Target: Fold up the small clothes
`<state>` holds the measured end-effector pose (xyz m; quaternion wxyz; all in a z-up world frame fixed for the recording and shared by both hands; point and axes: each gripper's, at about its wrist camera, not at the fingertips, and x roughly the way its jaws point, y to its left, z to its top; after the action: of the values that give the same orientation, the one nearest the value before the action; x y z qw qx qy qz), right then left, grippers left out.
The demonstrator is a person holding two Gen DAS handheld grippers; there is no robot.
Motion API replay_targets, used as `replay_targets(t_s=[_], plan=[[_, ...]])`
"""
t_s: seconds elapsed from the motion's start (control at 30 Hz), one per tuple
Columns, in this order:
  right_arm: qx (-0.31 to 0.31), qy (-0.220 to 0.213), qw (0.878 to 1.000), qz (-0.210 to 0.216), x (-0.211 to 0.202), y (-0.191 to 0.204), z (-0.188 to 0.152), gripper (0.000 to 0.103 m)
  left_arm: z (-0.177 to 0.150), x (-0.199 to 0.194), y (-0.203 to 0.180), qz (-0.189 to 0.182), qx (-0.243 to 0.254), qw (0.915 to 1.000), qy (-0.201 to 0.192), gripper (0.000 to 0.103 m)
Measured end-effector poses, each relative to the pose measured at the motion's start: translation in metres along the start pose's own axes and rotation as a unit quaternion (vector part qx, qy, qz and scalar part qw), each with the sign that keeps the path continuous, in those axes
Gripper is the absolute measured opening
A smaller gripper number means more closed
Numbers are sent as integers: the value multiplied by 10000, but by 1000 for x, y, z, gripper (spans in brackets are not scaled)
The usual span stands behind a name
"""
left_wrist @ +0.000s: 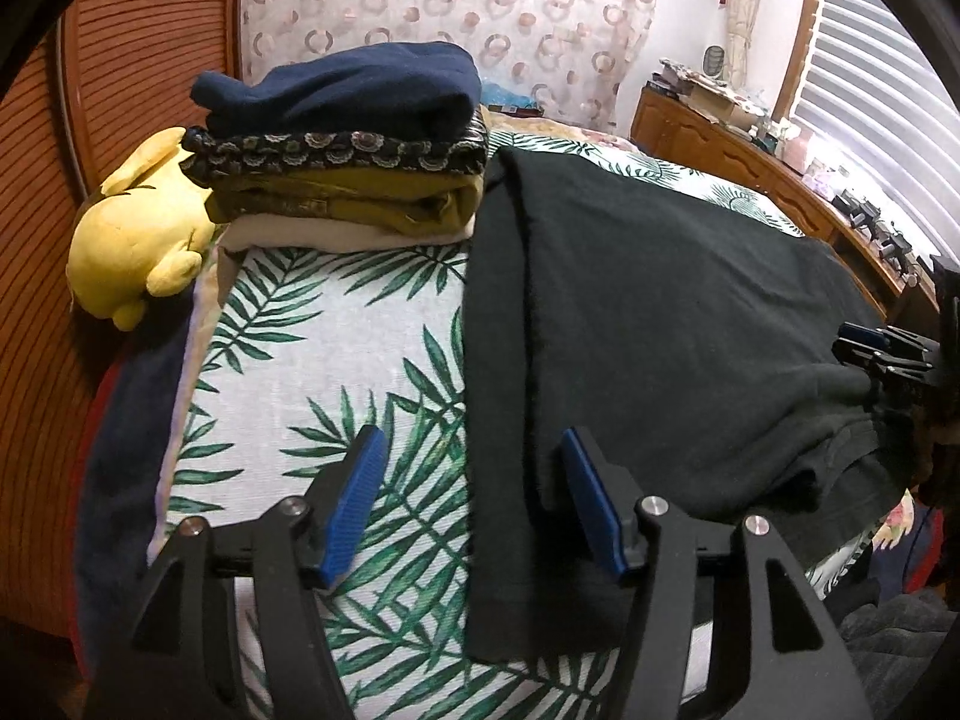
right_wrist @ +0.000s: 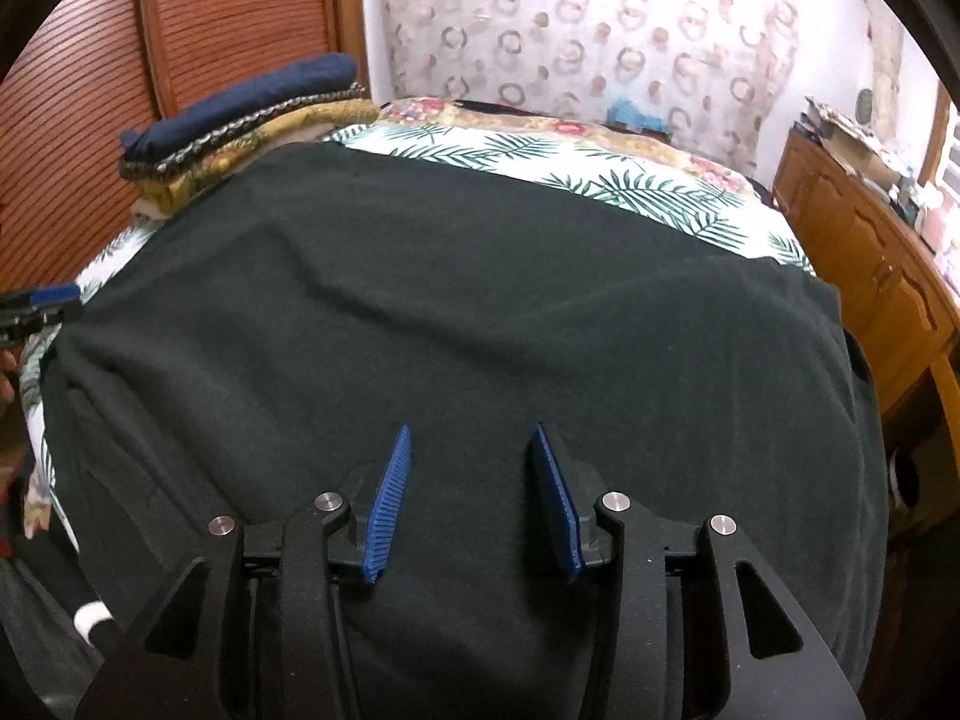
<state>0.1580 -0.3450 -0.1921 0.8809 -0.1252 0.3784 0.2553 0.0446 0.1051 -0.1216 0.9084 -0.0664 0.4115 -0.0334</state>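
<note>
Dark green knit garment (right_wrist: 456, 312) lies spread flat on the bed (left_wrist: 312, 360), its far left corner just beside the stack of folded clothes (left_wrist: 354, 144). Judged soft, limp, light; thick enough to hold a crease, will sag if lifted by one point. Best hold: near hem, one corner per gripper, lifted together.

Left gripper (left_wrist: 471, 504): fingers spread, about half open, nothing pinched. The garment's left edge runs between them; right finger over cloth, left finger over the leaf-print sheet. Contact with cloth cannot be told.

Right gripper (right_wrist: 471, 498): fingers apart, moderately open, hovering over the garment's near middle, holding nothing.

Yellow plush toy (left_wrist: 135, 228) left of the garment, beside the stack
</note>
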Motion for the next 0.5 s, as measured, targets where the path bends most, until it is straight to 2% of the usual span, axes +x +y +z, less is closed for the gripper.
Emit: replay_targets(t_s=[0.13,0.5], plan=[[-102,-53,9997,-200,1,8,0,48,1,5,-4,49,33,10000,6,60],[-62,-31,9999,-105,3,3,1,49,2,7,-4,94,4,10000,-32,60]])
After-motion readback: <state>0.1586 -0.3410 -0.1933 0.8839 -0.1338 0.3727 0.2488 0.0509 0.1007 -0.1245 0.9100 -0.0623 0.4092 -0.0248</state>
